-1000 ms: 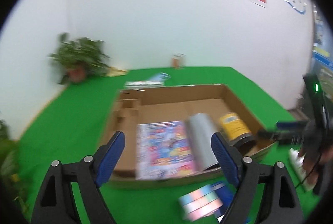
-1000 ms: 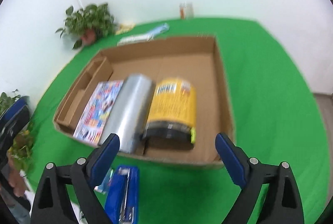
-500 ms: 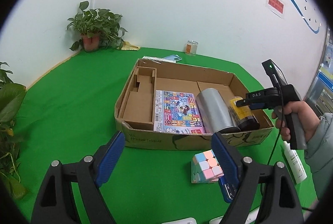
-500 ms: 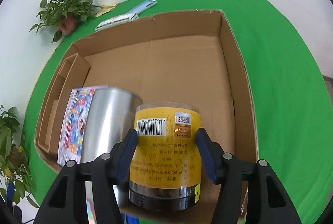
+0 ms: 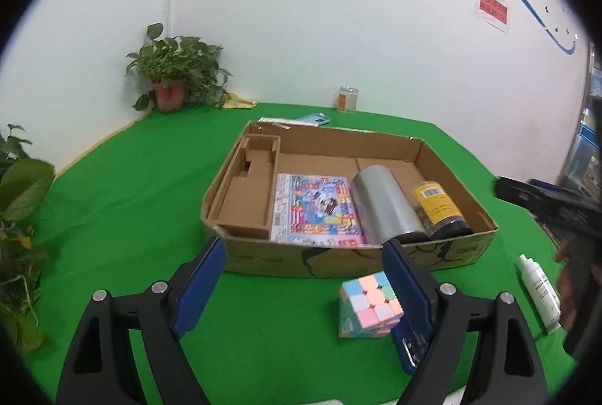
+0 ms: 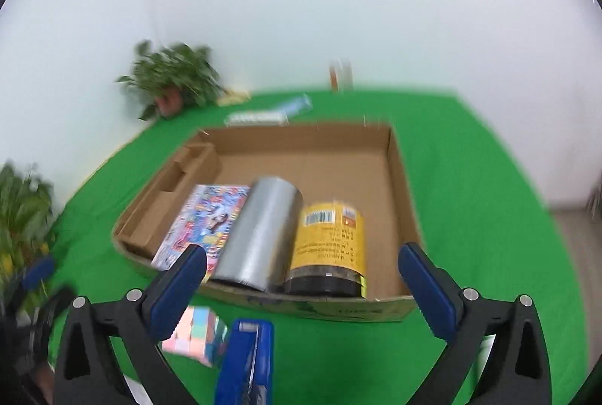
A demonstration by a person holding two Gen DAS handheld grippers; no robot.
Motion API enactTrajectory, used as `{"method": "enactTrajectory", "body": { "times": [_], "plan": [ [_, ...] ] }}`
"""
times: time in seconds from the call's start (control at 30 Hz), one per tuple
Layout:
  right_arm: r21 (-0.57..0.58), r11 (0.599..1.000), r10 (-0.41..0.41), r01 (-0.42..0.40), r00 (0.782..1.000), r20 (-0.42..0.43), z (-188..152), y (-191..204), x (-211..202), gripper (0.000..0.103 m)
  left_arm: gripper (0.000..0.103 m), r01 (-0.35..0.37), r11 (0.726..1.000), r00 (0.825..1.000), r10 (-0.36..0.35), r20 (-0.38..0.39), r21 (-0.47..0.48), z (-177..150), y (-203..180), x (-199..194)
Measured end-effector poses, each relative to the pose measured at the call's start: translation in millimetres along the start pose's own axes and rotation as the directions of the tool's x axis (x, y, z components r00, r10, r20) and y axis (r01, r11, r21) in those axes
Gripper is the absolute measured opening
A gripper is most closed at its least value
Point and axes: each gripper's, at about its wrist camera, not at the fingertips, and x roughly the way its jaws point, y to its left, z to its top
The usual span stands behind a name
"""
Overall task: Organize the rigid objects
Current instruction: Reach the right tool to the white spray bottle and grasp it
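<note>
Green cloth [image 5: 124,217] lies under my box [image 6: 399,175]; my right claw [image 6: 301,277] is spreading, nothing between; my left claw [image 5: 304,273] gapes empty.

left gripper [image 5: 304,286]: black frame | blue ribbed pads | silver screws | right gripper [image 6: 303,282]: same

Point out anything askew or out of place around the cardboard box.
Nothing is spilled or damaged. In the cardboard box, the silver cylinder and yellow-labelled jar lie on their sides, touching. The pastel cube sits tilted outside the box, beside a blue stapler.
</note>
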Motion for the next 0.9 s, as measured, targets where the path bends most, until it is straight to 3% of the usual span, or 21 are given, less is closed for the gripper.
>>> {"method": "enactTrajectory", "body": {
  "times": [0.1,0.13,0.17,0.2,0.3,0.33,0.37,0.4,0.43,0.5,0.57,0.63,0.67,0.7,0.77,0.87,0.9],
  "plan": [
    [-0.017,1.0,-0.017,0.018,0.998,0.056,-31.4,8.9,-39.1,0.103,0.082,0.043,0.999,0.999,-0.044,-0.027,-0.026,-13.1,4.8,-5.4],
    [-0.005,1.0,-0.013,0.014,0.997,0.076,-44.3,8.3,-52.6,0.103,0.058,0.066,0.997,0.997,-0.066,-0.032,-0.027,-17.3,4.3,-8.1],
    [0.011,1.0,-0.013,0.012,0.995,0.102,-57.7,5.8,-66.2,0.103,0.007,0.088,0.996,0.995,-0.089,-0.052,-0.018,-21.9,1.8,-10.0],
    [0.026,1.0,-0.016,0.013,0.994,0.112,-66.1,2.7,-73.8,0.103,0.002,0.101,0.995,0.991,-0.1,-0.087,-0.002,-25.6,-2.1,-9.7],
    [0.067,0.997,-0.034,0.029,0.996,0.081,-92.7,-20.8,-89.2,0.103,0.005,0.146,0.989,0.986,-0.143,-0.09,0.025,-37.2,-15.3,-17.8],
    [0.078,0.995,-0.063,0.059,0.996,0.056,-100.5,-31.9,-89.6,0.103,0.024,0.16,0.986,0.983,-0.156,-0.094,0.035,-40.0,-20.6,-19.7],
    [0.086,0.991,-0.104,0.103,0.994,0.016,-108.9,-48.6,-89.0,0.103,0.072,0.166,0.985,0.98,-0.159,-0.118,0.049,-42.2,-27.2,-18.9],
    [0.089,0.987,-0.133,0.132,0.991,0.0,-113.7,-59.0,-89.0,0.102,0.093,0.15,0.987,0.979,-0.14,-0.148,0.058,-44.6,-33.0,-18.3],
    [0.093,0.977,-0.189,0.191,0.981,-0.034,-121.3,-80.0,-87.9,0.102,0.102,0.136,0.989,0.982,-0.127,-0.142,0.053,-46.6,-35.8,-20.2],
    [0.106,0.963,-0.239,0.248,0.966,-0.094,-131.5,-109.4,-83.2,0.102,0.102,0.142,0.989,0.982,-0.135,-0.13,0.042,-51.0,-42.7,-23.6],
    [0.126,0.944,-0.284,0.305,0.945,-0.162,-141.9,-142.5,-74.4,0.101,0.102,0.158,0.986,0.975,-0.147,-0.168,0.051,-53.0,-50.7,-19.6],
    [0.108,0.924,-0.331,0.366,0.91,-0.249,-154.0,-168.5,-58.1,0.094,0.102,0.167,0.984,0.969,-0.154,-0.192,0.054,-54.8,-59.2,-17.6],
    [0.093,0.927,-0.326,0.363,0.903,-0.28,-158.9,-174.8,-50.6,0.083,0.102,0.173,0.983,0.967,-0.159,-0.198,0.055,-55.0,-62.0,-16.7],
    [0.085,0.937,-0.297,0.34,0.899,-0.323,-164.4,-179.5,-41.4,0.075,0.102,0.176,0.983,0.963,-0.16,-0.215,0.06,-55.3,-66.9,-15.2],
    [0.114,0.954,-0.224,0.277,0.913,-0.342,-170.7,-181.8,-32.8,0.068,0.102,0.18,0.982,0.958,-0.161,-0.239,0.06,-56.0,-72.7,-12.3],
    [0.118,0.961,-0.197,0.249,0.92,-0.338,-176.6,-174.1,-29.8,0.042,0.102,0.186,0.982,0.946,-0.166,-0.277,0.045,-57.8,-78.9,-5.4],
    [0.133,0.956,-0.204,0.261,0.919,-0.336,-177.6,-172.9,-32.3,0.041,0.102,0.191,0.981,0.94,-0.171,-0.293,0.04,-58.8,-80.5,-3.6]
  ]
}}
